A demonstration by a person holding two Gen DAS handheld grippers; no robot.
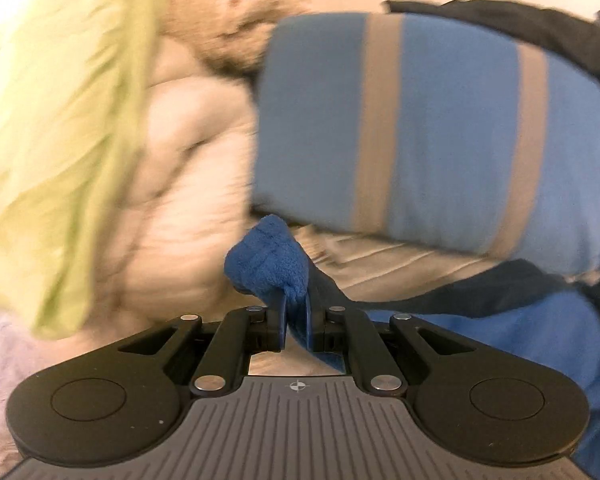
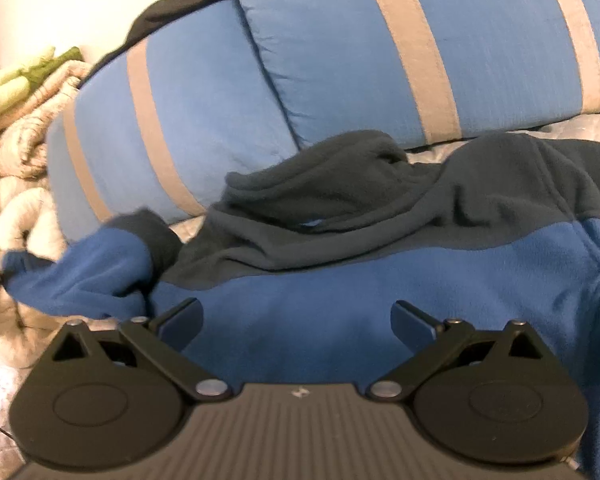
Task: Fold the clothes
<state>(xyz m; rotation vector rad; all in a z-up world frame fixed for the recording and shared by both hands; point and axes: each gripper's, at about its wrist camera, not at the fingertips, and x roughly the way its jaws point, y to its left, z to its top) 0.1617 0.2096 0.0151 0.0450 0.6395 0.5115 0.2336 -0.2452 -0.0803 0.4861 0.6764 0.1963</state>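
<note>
A blue and dark grey fleece jacket point(image 2: 340, 292) lies spread on the bed, its dark hood point(image 2: 320, 184) bunched toward the pillows. My left gripper point(image 1: 296, 320) is shut on the blue cuff of its sleeve point(image 1: 268, 264), which sticks up in a wad past the fingertips. From there the sleeve trails off to the right toward the jacket body point(image 1: 500, 340). The right wrist view shows that same sleeve point(image 2: 84, 276) lifted at the left. My right gripper point(image 2: 296, 320) hovers open just above the blue front of the jacket, with nothing between its fingers.
Two blue pillows with tan stripes point(image 2: 440, 48) point(image 1: 440, 120) stand behind the jacket. A beige knitted blanket point(image 1: 188, 160) is heaped at the left, with a pale green cloth point(image 1: 60, 120) over it. A dark garment point(image 1: 520, 28) lies on top of the pillows.
</note>
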